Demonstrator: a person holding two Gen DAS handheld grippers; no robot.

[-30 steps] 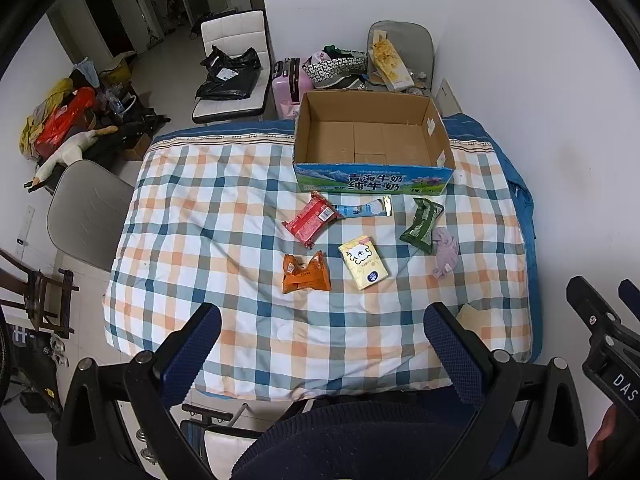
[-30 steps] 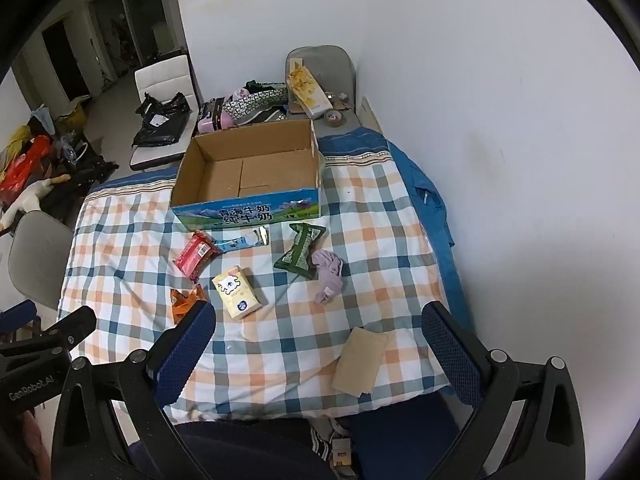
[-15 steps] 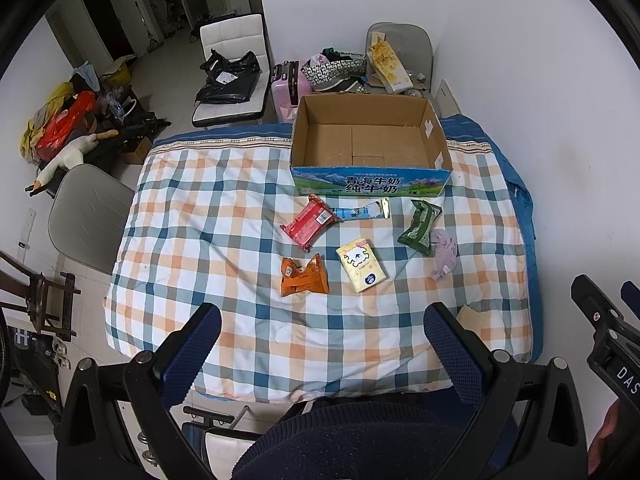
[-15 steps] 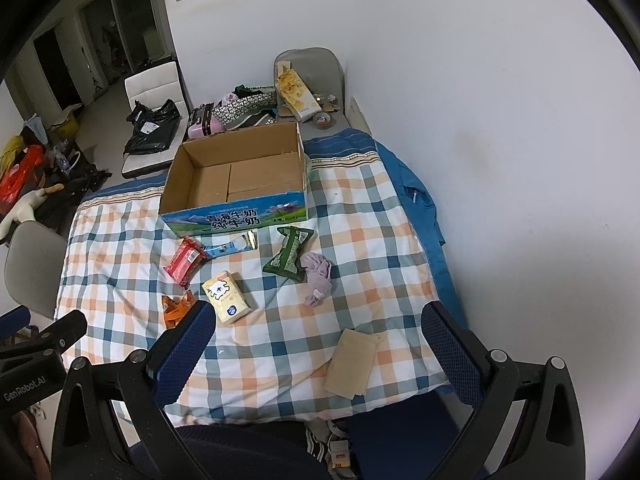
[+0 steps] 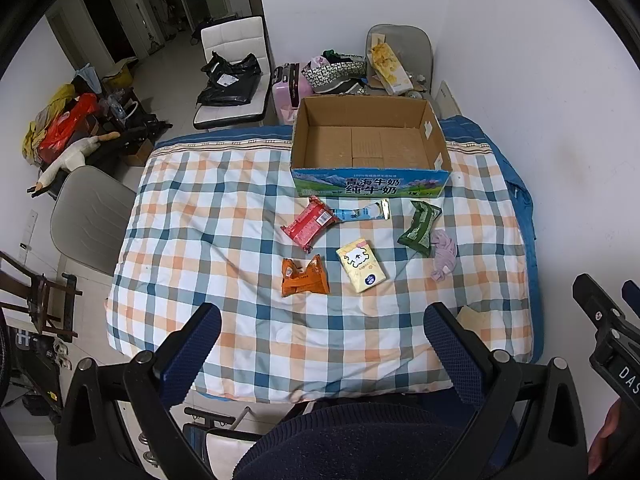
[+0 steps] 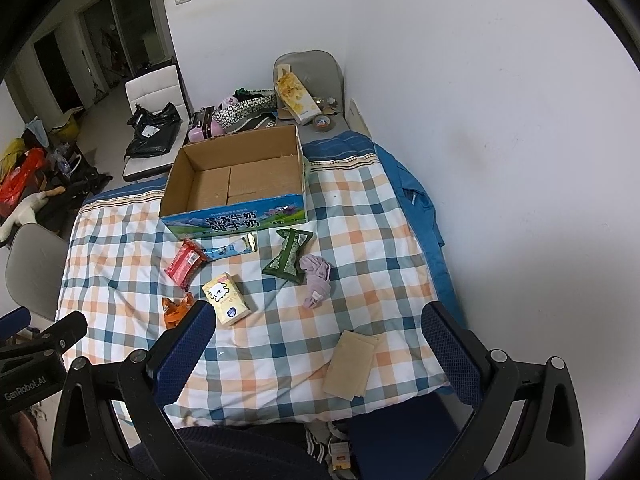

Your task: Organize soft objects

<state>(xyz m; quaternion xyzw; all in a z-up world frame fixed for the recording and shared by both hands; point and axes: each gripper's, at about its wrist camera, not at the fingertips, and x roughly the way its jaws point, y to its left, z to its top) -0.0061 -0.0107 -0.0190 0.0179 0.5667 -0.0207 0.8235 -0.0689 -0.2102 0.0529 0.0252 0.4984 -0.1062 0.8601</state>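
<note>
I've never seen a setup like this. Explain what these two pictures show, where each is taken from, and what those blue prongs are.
No robot here: a person holds a two-finger gripper in each hand, each with a fisheye camera looking along its fingers. One picture is from the left gripper, the other from the right gripper. The blue prongs are the fingers; both grippers are open and hold nothing. On the checked table cover stand an empty cardboard box, a red packet, an orange packet, a yellow tissue pack, a green packet and a lilac cloth.
</note>
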